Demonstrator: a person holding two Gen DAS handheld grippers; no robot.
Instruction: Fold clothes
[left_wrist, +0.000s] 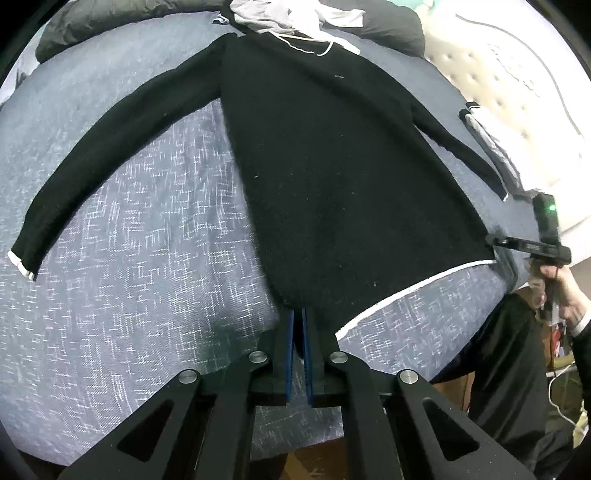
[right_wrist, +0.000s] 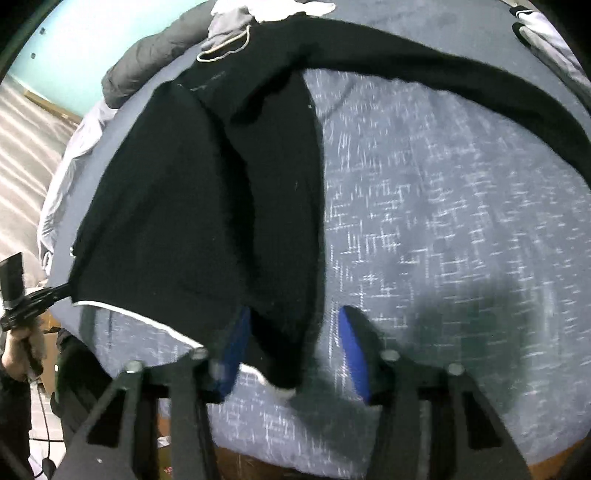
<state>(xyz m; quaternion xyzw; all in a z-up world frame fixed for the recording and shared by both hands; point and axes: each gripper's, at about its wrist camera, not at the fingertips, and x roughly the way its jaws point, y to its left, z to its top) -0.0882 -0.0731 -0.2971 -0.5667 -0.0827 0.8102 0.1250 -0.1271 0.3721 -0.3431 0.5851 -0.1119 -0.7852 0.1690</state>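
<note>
Blue bedspread (left_wrist: 129, 206): one black sweater (left_wrist: 332, 177), two sleeves spread.

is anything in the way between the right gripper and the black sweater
Nothing visible does. A fold of the black sweater already lies between the open jaws of the right gripper, on the bed cover.

Home bedroom: bed (left_wrist: 110, 221), tufted headboard (left_wrist: 491, 85), clothes pile (left_wrist: 295, 14).
</note>
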